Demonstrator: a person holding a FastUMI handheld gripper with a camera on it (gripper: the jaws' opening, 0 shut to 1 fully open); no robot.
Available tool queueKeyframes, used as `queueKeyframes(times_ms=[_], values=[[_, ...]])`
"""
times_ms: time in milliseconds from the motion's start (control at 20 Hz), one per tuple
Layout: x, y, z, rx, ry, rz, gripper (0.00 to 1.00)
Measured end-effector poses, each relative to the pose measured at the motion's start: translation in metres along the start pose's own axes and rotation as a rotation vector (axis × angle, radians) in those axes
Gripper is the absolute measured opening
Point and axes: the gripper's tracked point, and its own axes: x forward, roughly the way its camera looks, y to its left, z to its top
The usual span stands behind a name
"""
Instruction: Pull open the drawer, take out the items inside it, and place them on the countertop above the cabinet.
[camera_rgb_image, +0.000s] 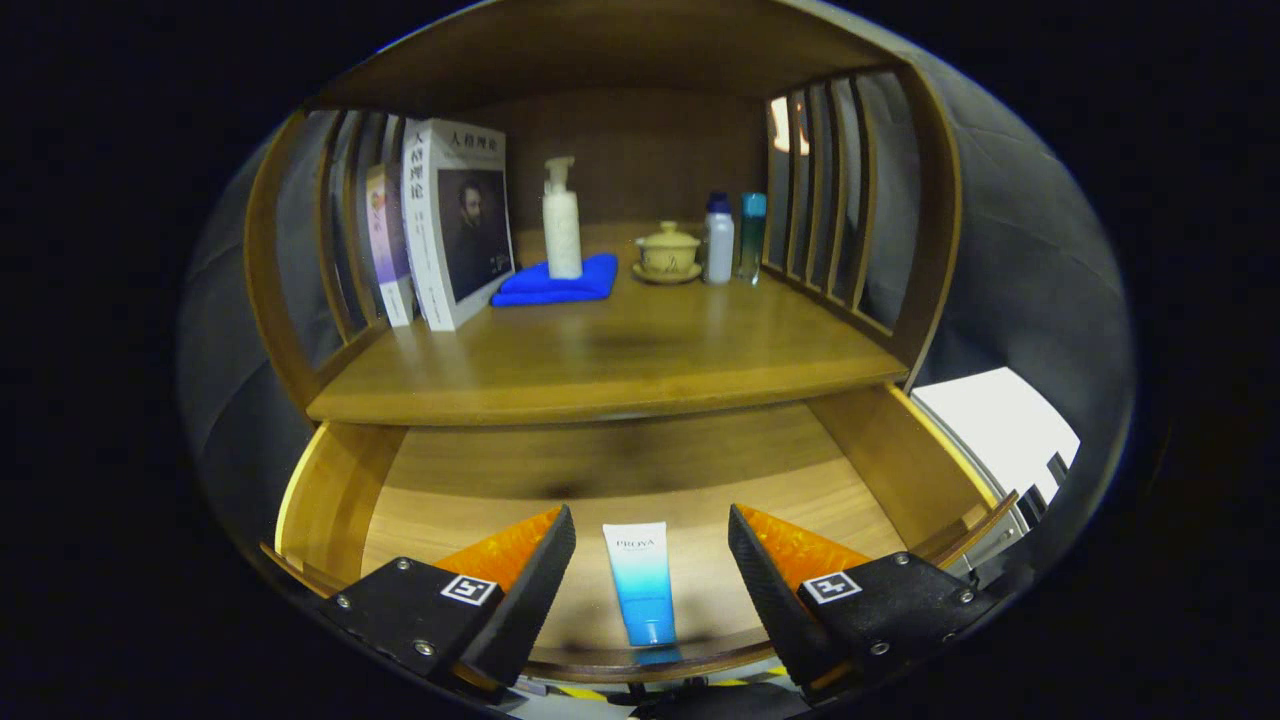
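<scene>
the drawer (880, 470) stands pulled open, and a blue-and-white tube (640, 583) lies flat on its wooden floor near the front edge, cap toward the front. the gripper (651, 570) hangs above it with jaws spread wide, the tube between them and touching neither. to take it well, i would lower straight down, keep the tube centred, and close across its narrow width near the middle so it does not tip. the tabletop (620, 350) above has free wood in front; books (450, 235), a pump bottle (561, 220) on a blue cloth (555, 283), a lidded cup (668, 250) and two small bottles (733, 237) sit toward the back.
</scene>
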Motion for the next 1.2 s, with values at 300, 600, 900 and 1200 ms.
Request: queueKeyframes(times_ms=[300,600,900,1200], values=[[0.033,0.002,-0.015,-0.009,0.127,0.017,0.95],[0.049,-0.004,-0.039,0.023,0.269,-0.004,0.95],[0.051,-0.002,-0.069,0.024,0.427,-0.001,0.95],[0.047,0.005,-0.086,0.008,0.553,-0.001,0.92]])
